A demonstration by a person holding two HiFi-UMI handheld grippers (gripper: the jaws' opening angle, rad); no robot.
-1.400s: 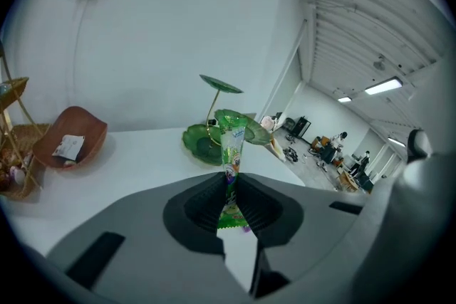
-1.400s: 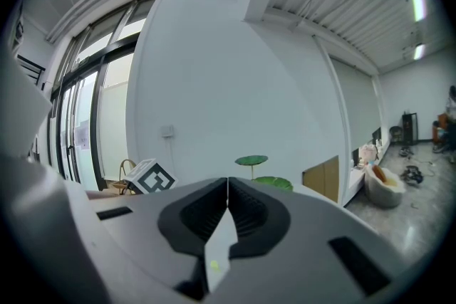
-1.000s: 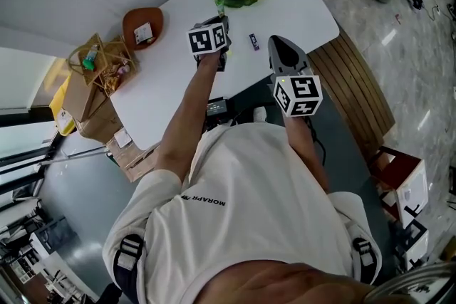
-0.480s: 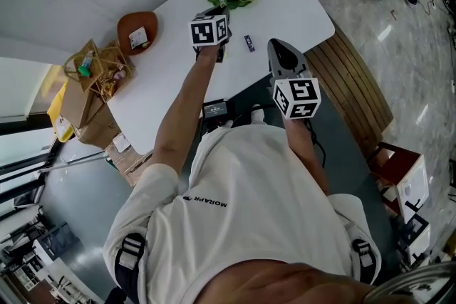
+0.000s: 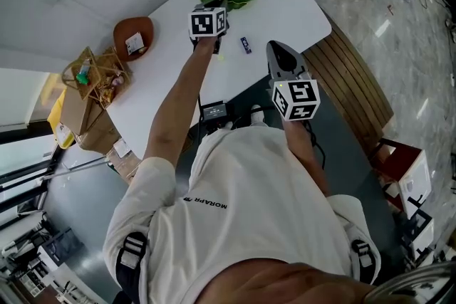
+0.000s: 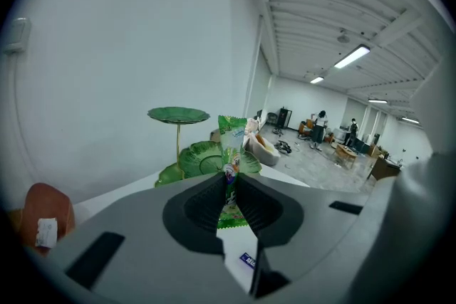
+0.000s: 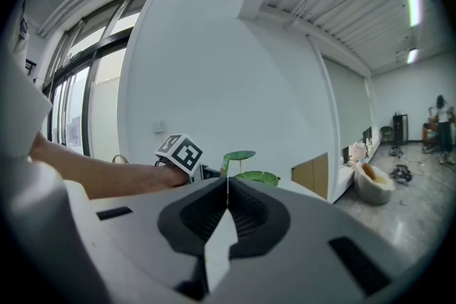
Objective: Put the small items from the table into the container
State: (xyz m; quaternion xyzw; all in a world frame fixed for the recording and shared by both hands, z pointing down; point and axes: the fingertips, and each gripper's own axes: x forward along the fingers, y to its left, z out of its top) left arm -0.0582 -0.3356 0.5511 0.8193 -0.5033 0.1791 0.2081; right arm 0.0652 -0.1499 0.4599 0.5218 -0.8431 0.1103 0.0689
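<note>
Left gripper (image 6: 229,181) pinched a green packet (image 6: 231,152) near the leaf dish (image 6: 201,159); right gripper (image 7: 227,185) sat closed, empty, beside a blue sachet (image 5: 246,45).

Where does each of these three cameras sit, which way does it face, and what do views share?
Head view: on the head, steeply down at the white table; arms, torso show.
Left gripper view: on left claw, facing green leaf dish; claw grips green packet.
Right gripper view: on right claw, facing same dish; left forearm shows.
All share the dish.
</note>
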